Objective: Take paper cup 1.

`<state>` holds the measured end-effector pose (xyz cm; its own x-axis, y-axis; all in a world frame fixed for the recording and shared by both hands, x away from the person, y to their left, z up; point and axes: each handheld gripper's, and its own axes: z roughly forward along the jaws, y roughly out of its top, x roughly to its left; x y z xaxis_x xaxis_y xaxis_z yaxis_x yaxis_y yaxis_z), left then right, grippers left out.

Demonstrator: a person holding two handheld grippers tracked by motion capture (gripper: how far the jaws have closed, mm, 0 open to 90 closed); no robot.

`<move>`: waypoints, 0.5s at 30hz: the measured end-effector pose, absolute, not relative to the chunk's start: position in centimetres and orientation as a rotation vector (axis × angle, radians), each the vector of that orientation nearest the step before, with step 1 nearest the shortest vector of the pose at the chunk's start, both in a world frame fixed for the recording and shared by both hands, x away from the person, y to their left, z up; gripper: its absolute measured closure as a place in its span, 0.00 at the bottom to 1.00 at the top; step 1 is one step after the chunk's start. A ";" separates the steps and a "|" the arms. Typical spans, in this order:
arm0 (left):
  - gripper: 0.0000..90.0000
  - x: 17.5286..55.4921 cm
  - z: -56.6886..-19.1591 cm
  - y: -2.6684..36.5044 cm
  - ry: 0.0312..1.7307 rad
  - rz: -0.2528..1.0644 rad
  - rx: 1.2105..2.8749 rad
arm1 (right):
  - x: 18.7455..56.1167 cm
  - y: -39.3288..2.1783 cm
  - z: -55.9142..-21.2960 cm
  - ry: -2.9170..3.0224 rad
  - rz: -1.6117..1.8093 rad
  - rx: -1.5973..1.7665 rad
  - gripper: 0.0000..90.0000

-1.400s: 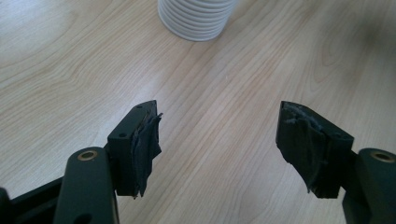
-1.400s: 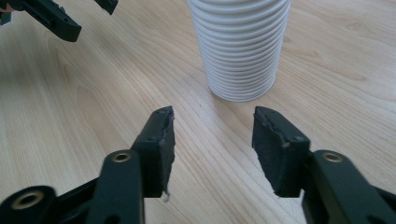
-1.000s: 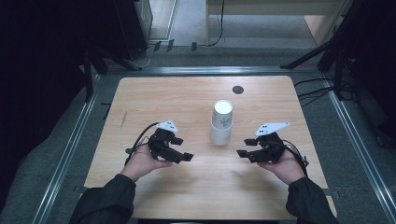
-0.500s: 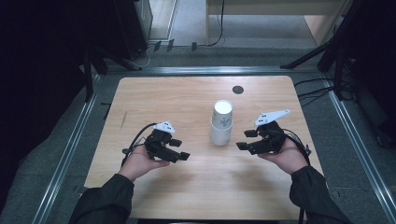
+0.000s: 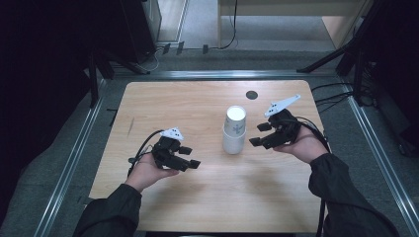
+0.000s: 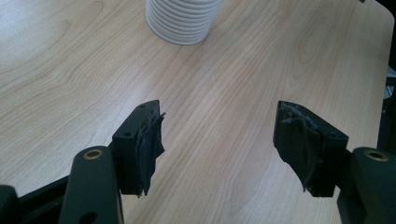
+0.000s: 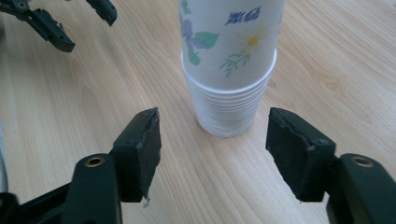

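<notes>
Work on the cup stack is not yet begun, judging from the high view: it stands upright and untouched near mid-bench. The right hand-held gripper hovers just beside it; the left hand-held gripper is well apart. Bench edges are distant, with open room all round.

Left gripper view: its jaws have just been closing, yet stand apart with nothing between them, the stack ahead.

Right gripper view: its jaws have just been opening and are released, the stack ahead of the gap, not inside it.
</notes>
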<state>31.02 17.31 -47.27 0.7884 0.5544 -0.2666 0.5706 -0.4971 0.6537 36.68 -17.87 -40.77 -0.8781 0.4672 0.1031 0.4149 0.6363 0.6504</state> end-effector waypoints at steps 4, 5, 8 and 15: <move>0.36 31.0 -47.3 17.3 0.829 -0.034 2.207 | 37.8 -17.2 -40.2 2.819 1.036 0.699 0.38; 0.36 31.0 -47.3 17.3 0.825 -0.031 2.211 | 37.8 -17.2 -40.2 2.819 1.036 0.699 0.38; 0.36 31.0 -47.3 17.3 0.820 -0.013 2.213 | 38.4 -16.7 -39.8 2.835 1.006 0.663 0.36; 0.36 30.9 -47.0 17.5 0.813 -0.001 2.198 | 39.8 -15.6 -39.1 2.902 0.943 0.600 0.31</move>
<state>30.90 17.53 -47.04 0.7957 0.5523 -0.2487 0.5526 -0.4937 0.6714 39.79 -15.59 -39.14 -0.9252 0.3693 0.0874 0.3501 0.7419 0.5718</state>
